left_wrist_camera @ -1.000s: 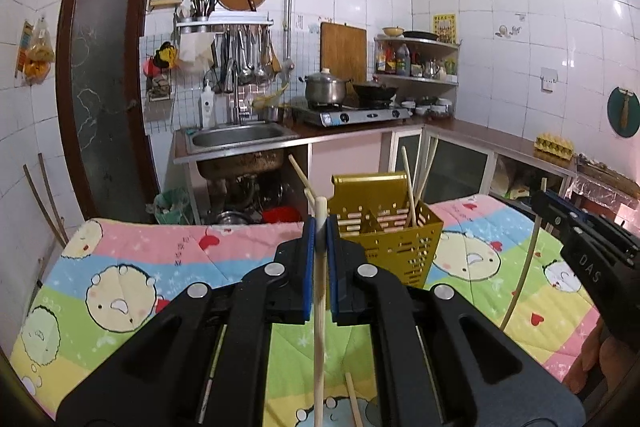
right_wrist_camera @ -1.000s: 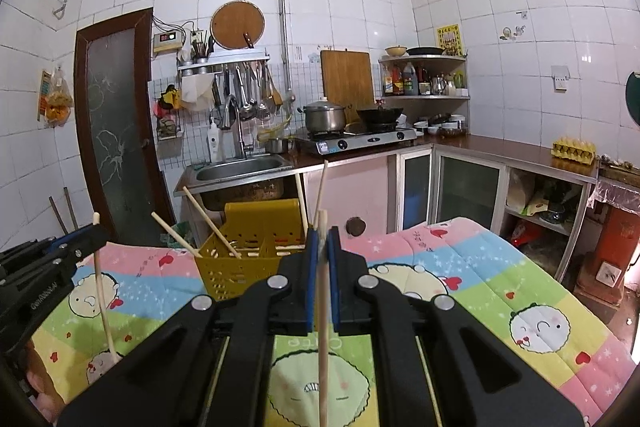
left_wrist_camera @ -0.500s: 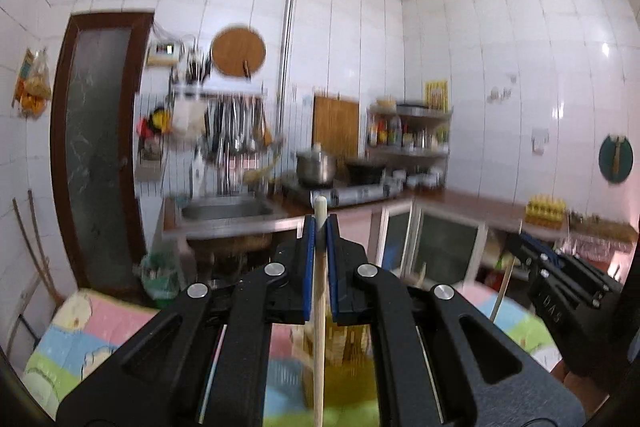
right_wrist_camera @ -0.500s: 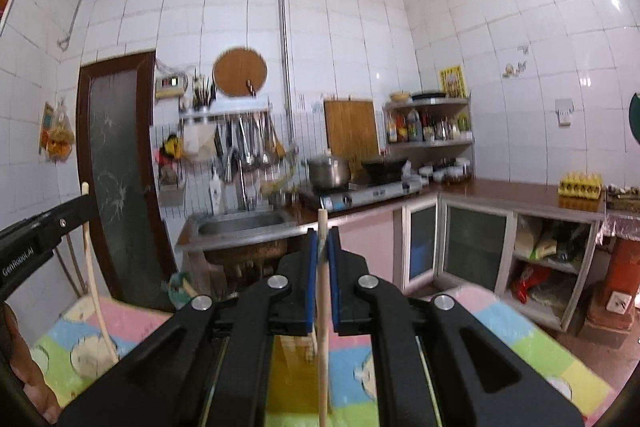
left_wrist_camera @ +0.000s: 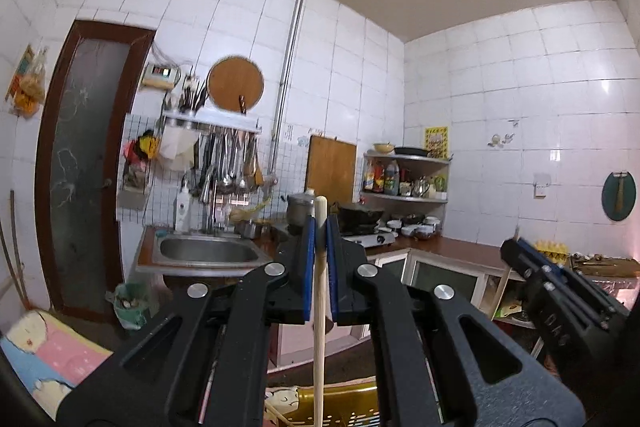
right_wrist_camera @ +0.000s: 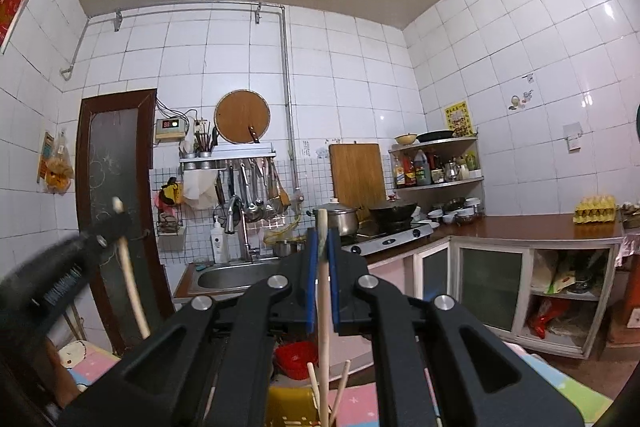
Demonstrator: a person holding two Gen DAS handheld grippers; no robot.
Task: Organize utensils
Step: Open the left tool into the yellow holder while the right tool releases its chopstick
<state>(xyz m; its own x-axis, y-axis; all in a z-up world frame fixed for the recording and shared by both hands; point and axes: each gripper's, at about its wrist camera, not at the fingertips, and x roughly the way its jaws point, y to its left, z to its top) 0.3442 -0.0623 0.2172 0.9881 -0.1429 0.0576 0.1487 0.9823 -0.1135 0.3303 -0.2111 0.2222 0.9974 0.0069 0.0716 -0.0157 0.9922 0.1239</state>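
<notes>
My left gripper [left_wrist_camera: 320, 227] is shut on a pale wooden chopstick [left_wrist_camera: 319, 307] held upright; its lower end hangs over the yellow utensil basket [left_wrist_camera: 340, 405] at the bottom edge. My right gripper [right_wrist_camera: 321, 239] is shut on another upright chopstick [right_wrist_camera: 323, 307], its lower end reaching down to the yellow basket [right_wrist_camera: 288, 405], where two more chopsticks [right_wrist_camera: 342, 383] stand. Each gripper shows in the other's view, the right one [left_wrist_camera: 516, 251] at the right, the left one [right_wrist_camera: 114, 217] at the left with its chopstick [right_wrist_camera: 130, 275]. Both are tilted up, well above the table.
A colourful cartoon tablecloth [left_wrist_camera: 48, 355] covers the table below. Behind are a sink [left_wrist_camera: 206, 253], hanging utensils [left_wrist_camera: 228, 167], a stove with pots [right_wrist_camera: 384, 227], a corner counter [right_wrist_camera: 540, 231] and a brown door [left_wrist_camera: 80, 163].
Both grippers have risen and tilted upward with their chopsticks. The basket and table dropped from mid-frame to the bottom edge of both views.
</notes>
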